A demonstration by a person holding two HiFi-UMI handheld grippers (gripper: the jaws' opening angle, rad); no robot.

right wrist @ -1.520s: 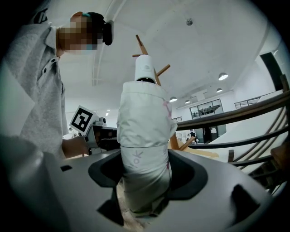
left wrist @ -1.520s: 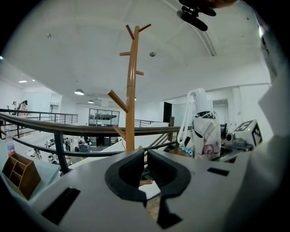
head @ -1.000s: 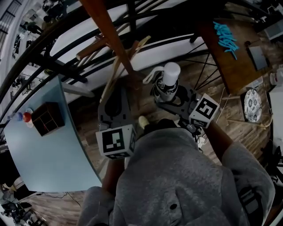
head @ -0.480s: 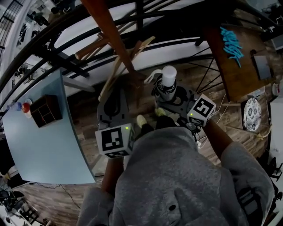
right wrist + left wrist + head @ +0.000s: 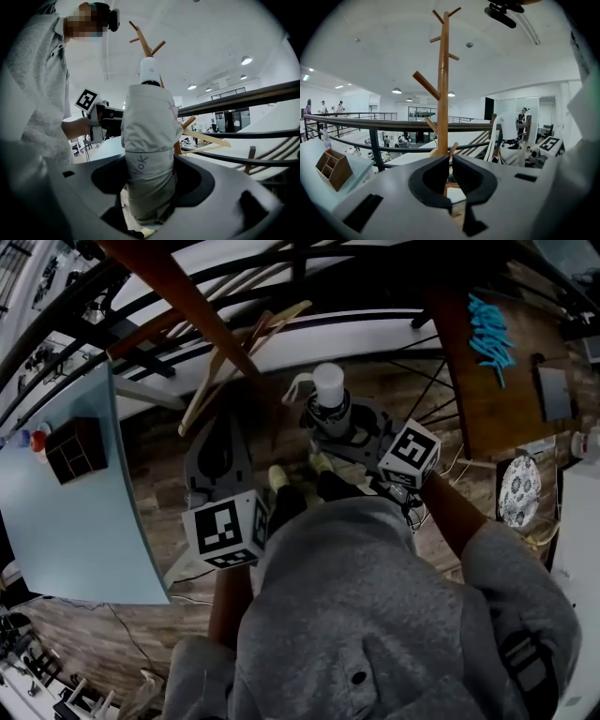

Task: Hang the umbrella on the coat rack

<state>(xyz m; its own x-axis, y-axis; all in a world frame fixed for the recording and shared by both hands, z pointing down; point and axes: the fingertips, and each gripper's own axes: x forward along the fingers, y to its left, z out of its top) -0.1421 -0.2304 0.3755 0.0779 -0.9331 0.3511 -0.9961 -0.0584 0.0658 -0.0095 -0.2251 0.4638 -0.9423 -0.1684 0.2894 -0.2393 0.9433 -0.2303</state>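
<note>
Umbrella (image 5: 149,136) stands clamped in the right gripper (image 5: 150,183) beside the coat rack (image 5: 443,93), left gripper (image 5: 450,174) pinched empty; next, I'd say, its strap (image 5: 292,388) needs lifting onto a peg (image 5: 426,85).

Around the coat rack (image 5: 443,84)
The umbrella (image 5: 150,140) is held at its right; a table (image 5: 84,531) is set leftward, a box (image 5: 75,448) on it.

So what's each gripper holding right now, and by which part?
Right gripper clamps the folded umbrella around its lower fabric body. Left gripper holds nothing, its jaws nearly together.
</note>
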